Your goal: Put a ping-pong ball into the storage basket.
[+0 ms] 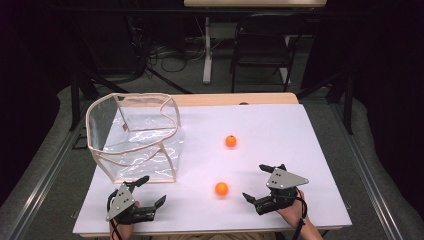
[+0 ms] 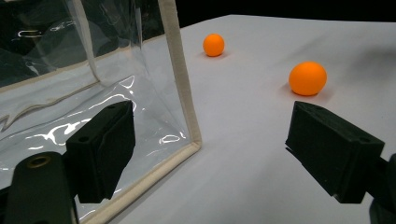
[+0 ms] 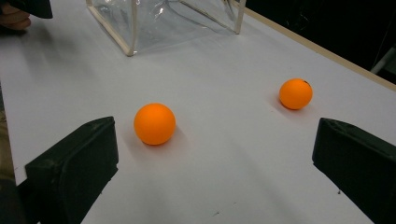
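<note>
Two orange balls lie on the white table top (image 1: 280, 125): the near ball (image 1: 221, 188) (image 2: 307, 78) (image 3: 154, 123) and the far ball (image 1: 230, 141) (image 2: 213, 45) (image 3: 295, 93). A clear plastic bag (image 1: 135, 137) (image 2: 93, 88) (image 3: 163, 18) with cream trim stands open at the left. My left gripper (image 1: 149, 191) (image 2: 210, 158) is open at the front left, by the bag's near corner. My right gripper (image 1: 260, 182) (image 3: 210, 172) is open at the front right, facing the near ball, which lies a short way ahead of its jaws.
A dark chair (image 1: 262, 45) and a table leg (image 1: 206, 50) stand beyond the far edge, among cables on the floor. The table's wooden far edge (image 1: 235, 98) shows behind the white top. A person's hand (image 3: 14, 18) holds the left gripper.
</note>
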A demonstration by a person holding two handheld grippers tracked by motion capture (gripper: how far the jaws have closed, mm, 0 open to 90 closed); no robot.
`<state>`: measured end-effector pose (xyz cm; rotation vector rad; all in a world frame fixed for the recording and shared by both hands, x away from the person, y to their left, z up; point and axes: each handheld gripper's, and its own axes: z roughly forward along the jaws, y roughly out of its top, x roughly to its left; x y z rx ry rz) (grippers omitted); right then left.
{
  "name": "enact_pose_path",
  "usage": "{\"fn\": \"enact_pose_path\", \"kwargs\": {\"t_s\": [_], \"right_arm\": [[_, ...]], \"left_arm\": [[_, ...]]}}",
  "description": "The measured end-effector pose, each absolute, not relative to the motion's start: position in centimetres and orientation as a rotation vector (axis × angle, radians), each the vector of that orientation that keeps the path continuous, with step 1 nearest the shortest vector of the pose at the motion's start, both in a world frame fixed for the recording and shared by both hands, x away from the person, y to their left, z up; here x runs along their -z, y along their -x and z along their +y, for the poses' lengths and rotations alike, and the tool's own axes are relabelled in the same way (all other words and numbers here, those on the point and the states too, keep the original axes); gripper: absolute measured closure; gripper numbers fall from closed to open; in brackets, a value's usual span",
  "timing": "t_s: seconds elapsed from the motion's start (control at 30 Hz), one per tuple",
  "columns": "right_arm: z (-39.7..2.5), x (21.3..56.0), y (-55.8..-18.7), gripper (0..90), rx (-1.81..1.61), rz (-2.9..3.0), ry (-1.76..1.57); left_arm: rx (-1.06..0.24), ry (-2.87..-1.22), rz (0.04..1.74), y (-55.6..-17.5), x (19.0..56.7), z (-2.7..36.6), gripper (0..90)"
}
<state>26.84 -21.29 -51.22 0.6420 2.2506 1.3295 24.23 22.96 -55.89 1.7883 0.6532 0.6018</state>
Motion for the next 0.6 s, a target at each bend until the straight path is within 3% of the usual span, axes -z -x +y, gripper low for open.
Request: {"fn": "enact_pose_path", "kwargs": {"t_s": [0.6], "right_arm": [[-18.6, 50.6, -28.6, 0.0, -1.297, 2.341, -0.623]], "left_arm": [[-0.608, -1.792, 0.653, -24.2, 55.9, 23.0, 15.7]]}}
